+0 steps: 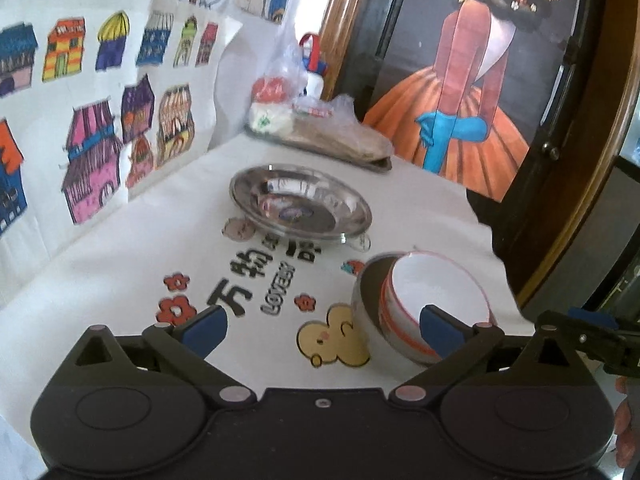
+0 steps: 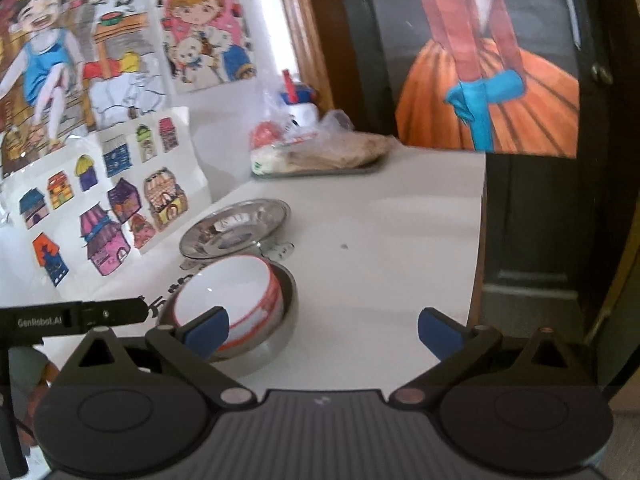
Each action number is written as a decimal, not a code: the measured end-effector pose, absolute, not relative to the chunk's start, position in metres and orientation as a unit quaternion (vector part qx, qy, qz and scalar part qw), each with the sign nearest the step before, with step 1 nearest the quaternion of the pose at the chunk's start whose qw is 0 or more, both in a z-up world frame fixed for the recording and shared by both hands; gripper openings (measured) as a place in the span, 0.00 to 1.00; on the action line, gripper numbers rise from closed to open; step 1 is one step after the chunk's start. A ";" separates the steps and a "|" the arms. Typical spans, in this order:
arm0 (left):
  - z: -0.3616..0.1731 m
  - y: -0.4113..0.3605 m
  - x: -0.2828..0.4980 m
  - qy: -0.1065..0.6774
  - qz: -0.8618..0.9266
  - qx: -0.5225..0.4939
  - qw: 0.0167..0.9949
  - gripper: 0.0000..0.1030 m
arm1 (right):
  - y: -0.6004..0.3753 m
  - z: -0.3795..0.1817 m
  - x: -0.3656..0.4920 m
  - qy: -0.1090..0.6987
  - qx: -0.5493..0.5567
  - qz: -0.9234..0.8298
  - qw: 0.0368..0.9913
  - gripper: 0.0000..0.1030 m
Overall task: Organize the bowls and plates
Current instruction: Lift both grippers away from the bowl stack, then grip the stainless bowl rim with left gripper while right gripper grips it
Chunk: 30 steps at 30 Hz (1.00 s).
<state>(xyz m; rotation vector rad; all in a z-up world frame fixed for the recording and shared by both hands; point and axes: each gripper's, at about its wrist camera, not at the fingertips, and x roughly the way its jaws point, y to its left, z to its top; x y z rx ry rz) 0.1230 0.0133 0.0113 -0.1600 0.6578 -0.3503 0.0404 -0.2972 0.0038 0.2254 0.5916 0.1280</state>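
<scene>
Presently left gripper (image 1: 324,330) and right gripper (image 2: 324,332) gape wide, empty; white bowl (image 1: 436,300) apparently nested in steel bowl (image 2: 280,320); only left view shows cloth's lettering (image 1: 256,280)

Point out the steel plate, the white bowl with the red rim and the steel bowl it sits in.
steel plate (image 1: 300,204): left wrist view, on its shiny inner well.
white bowl (image 2: 228,292): right wrist view, on its white inside.
steel bowl (image 2: 286,312): right wrist view, on its outer wall, right side.

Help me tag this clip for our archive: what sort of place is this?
Probably a home, likely a dining or living room. Children's coloured drawings hang beside a white cartoon-printed tablecloth, with a shiny steel plate and bagged food on a tray before a wooden-framed door.
</scene>
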 end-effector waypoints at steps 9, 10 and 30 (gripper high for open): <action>0.003 0.007 0.130 0.330 -0.155 -0.089 0.927 0.99 | -0.306 -0.011 0.054 0.312 0.131 0.059 0.939 1.00; 0.003 0.005 0.130 0.331 -0.153 -0.089 0.927 0.99 | -0.306 -0.012 0.055 0.313 0.133 0.059 0.939 1.00; 0.001 0.002 0.135 0.325 -0.146 -0.111 0.928 0.82 | -0.303 -0.024 0.073 0.327 0.150 0.064 0.931 0.99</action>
